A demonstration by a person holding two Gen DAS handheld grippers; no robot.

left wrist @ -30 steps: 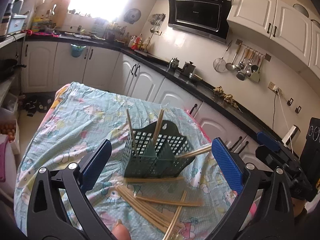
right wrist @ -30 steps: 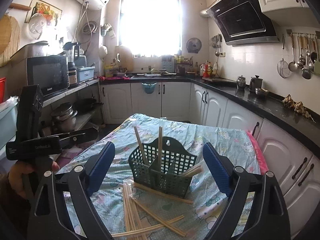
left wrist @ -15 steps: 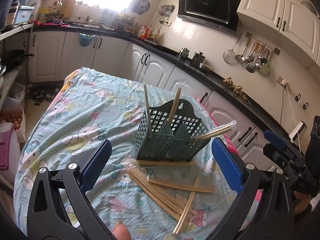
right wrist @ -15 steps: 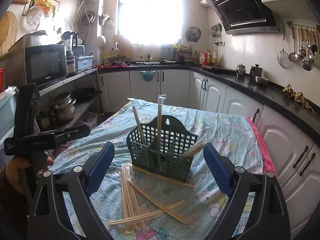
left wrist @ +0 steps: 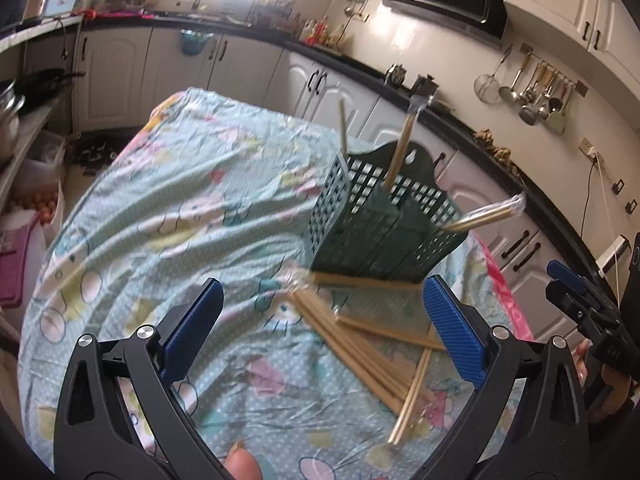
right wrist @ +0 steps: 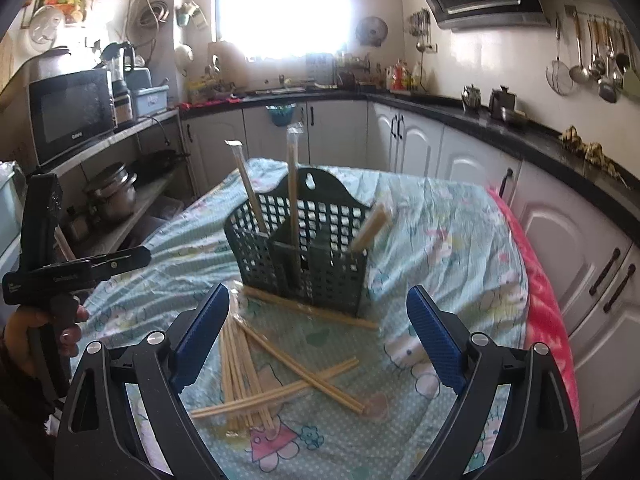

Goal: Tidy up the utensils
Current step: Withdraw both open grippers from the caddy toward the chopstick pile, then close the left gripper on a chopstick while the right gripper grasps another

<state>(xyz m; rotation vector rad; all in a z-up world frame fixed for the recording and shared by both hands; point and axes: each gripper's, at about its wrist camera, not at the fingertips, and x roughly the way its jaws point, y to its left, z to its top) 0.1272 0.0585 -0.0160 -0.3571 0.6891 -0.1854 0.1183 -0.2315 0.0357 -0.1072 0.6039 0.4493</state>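
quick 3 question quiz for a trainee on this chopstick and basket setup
1. True or false: the right gripper is shut on a chopstick.
2. How many wrapped wooden chopstick pairs stand in the dark green perforated plastic basket?
3. Where do the loose wooden chopsticks lie? A) on the black countertop B) on the patterned light blue tablecloth in front of the basket C) on the floor

Key: 1 false, both it and the left gripper are open and empty; 2 three; 3 B.
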